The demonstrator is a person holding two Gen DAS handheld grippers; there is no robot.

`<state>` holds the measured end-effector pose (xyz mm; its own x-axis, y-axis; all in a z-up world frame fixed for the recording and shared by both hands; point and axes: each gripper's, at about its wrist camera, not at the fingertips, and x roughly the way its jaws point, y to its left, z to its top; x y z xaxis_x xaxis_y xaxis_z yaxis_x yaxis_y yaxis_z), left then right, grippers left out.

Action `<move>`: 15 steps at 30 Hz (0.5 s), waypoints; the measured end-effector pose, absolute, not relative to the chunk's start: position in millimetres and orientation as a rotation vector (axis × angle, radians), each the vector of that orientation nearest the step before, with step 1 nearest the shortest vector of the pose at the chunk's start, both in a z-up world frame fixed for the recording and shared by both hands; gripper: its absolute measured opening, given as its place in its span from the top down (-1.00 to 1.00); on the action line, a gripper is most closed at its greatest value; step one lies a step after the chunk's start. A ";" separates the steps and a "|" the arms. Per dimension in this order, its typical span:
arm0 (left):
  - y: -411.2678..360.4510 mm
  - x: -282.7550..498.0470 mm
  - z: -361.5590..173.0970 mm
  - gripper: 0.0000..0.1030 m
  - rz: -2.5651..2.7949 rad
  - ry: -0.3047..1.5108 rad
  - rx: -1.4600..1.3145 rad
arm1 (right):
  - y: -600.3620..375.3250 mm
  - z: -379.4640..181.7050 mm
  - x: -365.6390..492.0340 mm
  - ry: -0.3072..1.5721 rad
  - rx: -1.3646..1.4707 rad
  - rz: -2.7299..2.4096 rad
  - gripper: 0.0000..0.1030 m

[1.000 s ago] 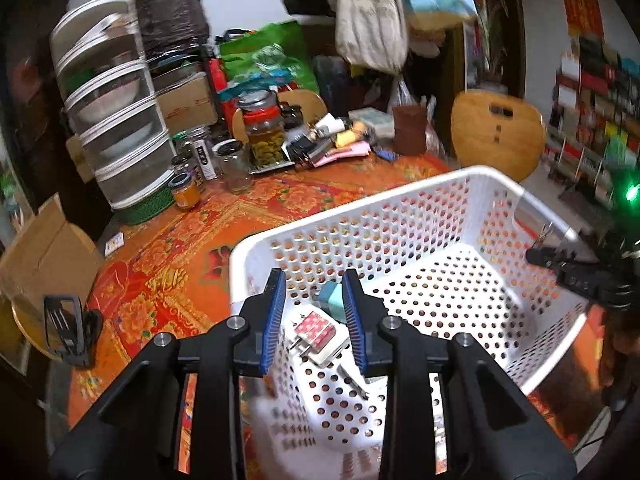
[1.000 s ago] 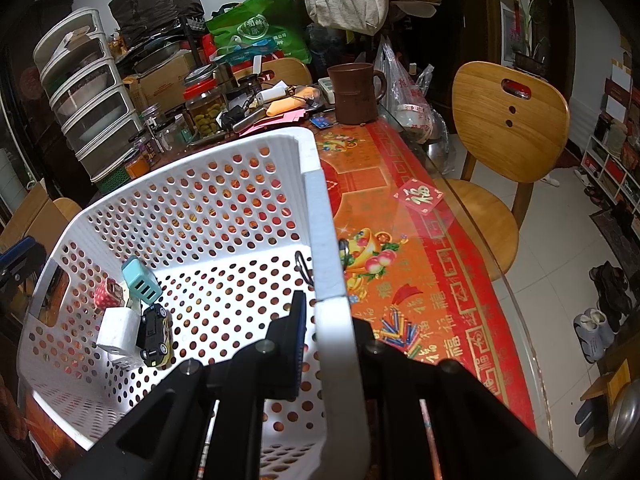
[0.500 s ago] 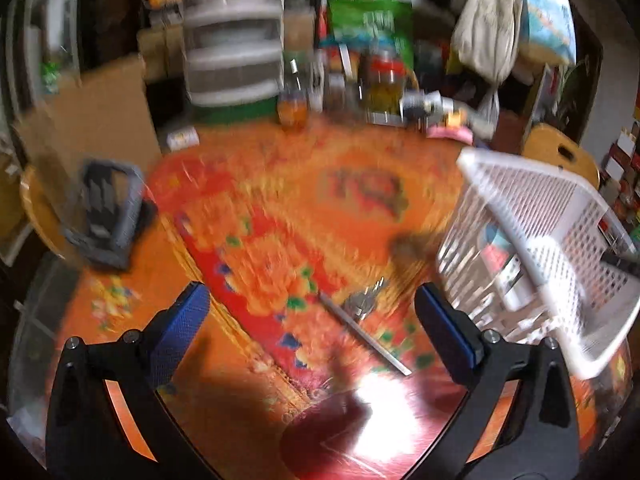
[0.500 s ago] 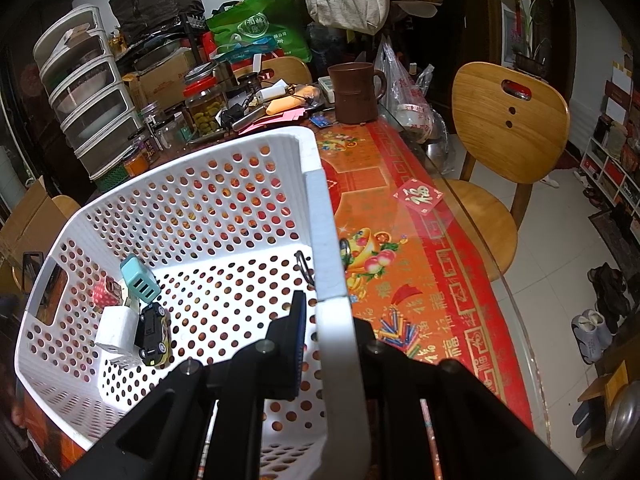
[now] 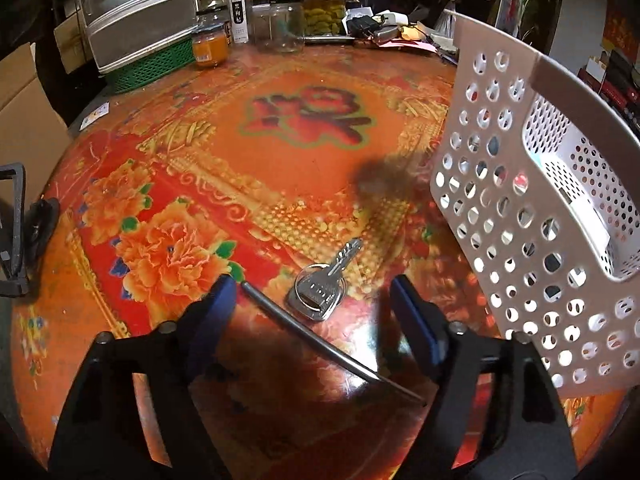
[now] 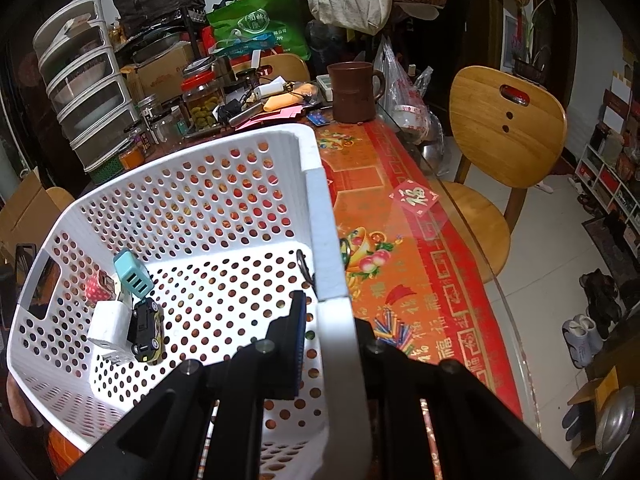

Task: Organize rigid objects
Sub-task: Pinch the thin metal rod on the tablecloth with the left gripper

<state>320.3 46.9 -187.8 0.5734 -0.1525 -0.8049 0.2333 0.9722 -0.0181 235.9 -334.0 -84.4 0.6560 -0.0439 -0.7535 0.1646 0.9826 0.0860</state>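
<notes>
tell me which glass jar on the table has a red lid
The tall jar of green pickles at the table's far edge; the orange-filled jar and the empty clear jar lack red lids.

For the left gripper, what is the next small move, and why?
Probably lower the left gripper and close on the key: its fingers stand open on either side of it, the key lies loose on the table, the basket waits alongside.

A wooden chair stands on pale floor tiles beside the floral-clothed table (stacked drawers at its back edge).
</notes>
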 end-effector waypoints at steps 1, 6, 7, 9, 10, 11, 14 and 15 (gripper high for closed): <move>47.6 320.5 -187.1 -0.18 -0.229 0.928 0.091 | -334.2 -84.3 236.0 0.847 0.151 -0.119 0.76; 38.8 308.7 -181.7 0.88 -0.243 0.897 0.146 | -333.8 -83.4 235.9 0.844 0.148 -0.120 0.76; 36.5 305.9 -181.3 0.90 -0.238 0.889 0.162 | -333.8 -83.2 235.9 0.844 0.148 -0.121 0.76; 35.4 302.0 -180.1 0.90 -0.242 0.879 0.175 | -334.0 -83.2 236.0 0.844 0.149 -0.122 0.76; 36.5 300.6 -178.5 0.90 -0.242 0.870 0.171 | -333.9 -83.2 235.8 0.844 0.148 -0.122 0.76; 37.8 299.1 -176.7 0.90 -0.240 0.861 0.168 | -333.8 -83.1 235.8 0.844 0.148 -0.122 0.76; 47.6 297.2 -171.3 0.90 -0.234 0.842 0.132 | -334.1 -83.0 236.1 0.844 0.147 -0.122 0.76; 51.0 297.2 -170.8 0.90 -0.238 0.845 0.117 | -334.1 -83.1 235.9 0.845 0.148 -0.123 0.76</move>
